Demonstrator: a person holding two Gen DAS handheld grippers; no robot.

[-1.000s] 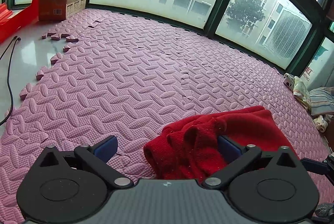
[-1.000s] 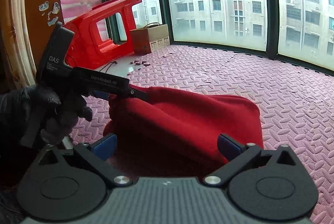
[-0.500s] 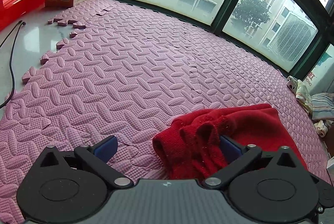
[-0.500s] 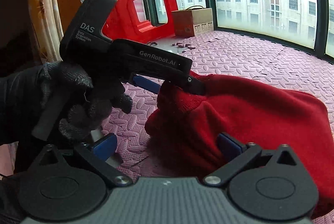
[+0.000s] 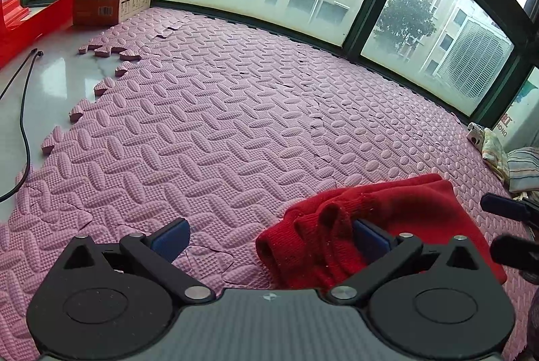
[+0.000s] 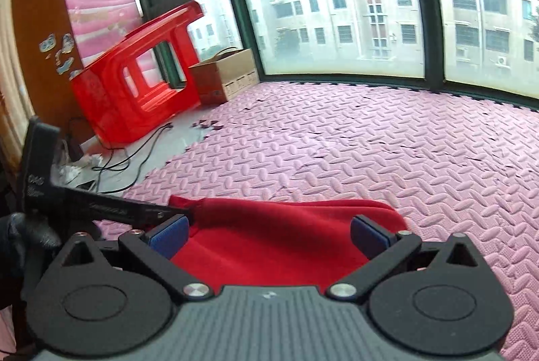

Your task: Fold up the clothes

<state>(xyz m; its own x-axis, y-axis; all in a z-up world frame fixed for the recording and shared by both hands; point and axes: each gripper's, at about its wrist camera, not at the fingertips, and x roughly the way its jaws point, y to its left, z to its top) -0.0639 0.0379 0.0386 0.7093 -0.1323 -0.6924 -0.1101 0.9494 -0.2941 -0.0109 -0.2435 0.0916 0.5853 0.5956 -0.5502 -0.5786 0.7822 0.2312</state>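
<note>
The left tongs (image 5: 269, 234) stand spread wide, gripping nothing; their right pad (image 5: 369, 234) sits against a bunched edge of the red sweater (image 5: 397, 219), the other pad over bare mat (image 5: 235, 125). The right tongs (image 6: 269, 231) are likewise released, hovering just above the sweater (image 6: 269, 236) with cloth showing between the pads; whether either pad touches the knit is hard to say from this low view.

The step in hand looks like a fresh grasp at the sweater's near edge. To do it well, each pair should close on one layer at a corner or hem, not on the bundle of folds, and the two grasps should sit well apart along the same edge so the cloth can be drawn flat before folding over.

The sweater lies on the mat, just in front of both tongs. It is thick ribbed knit, roughly gathered into a low heap, with several rolled folds crowded on the side by the left tongs and a smoother, flatter span beyond. It will likely sag and cling to itself, so the folds want spreading first.
</note>
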